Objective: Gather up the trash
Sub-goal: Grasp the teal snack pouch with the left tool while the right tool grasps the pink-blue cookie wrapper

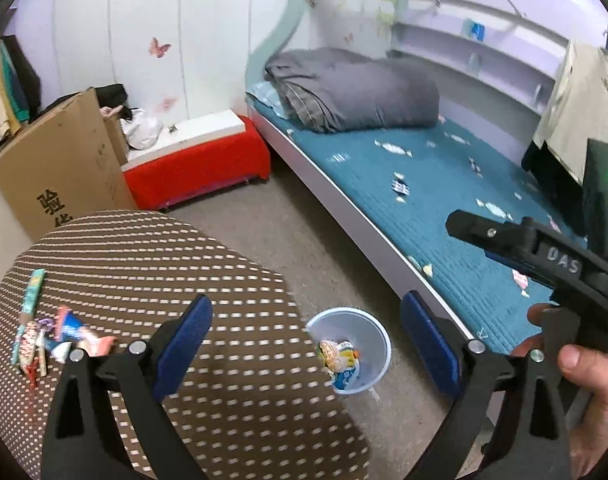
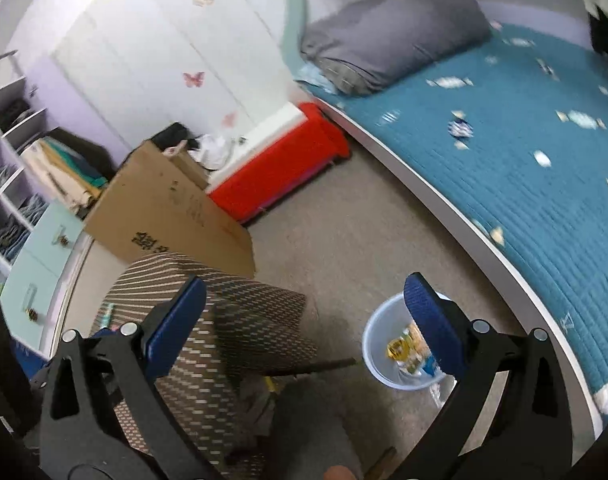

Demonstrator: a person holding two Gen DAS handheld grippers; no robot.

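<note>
Left gripper (image 1: 304, 344): spread, nothing held.
Right gripper (image 2: 305, 320): spread, nothing held.
Bin (image 1: 373, 332): on floor, wrappers inside.
Stool (image 1: 164, 264): wrappers (image 1: 60, 340) at left.
Bed (image 1: 443, 200): wrappers scattered.

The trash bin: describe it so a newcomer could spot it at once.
Start at the bed with the teal cover. On the carpet between it and the dotted brown seat stands the trash bin, a small pale-blue translucent bucket. Only it holds wrappers inside.
</note>
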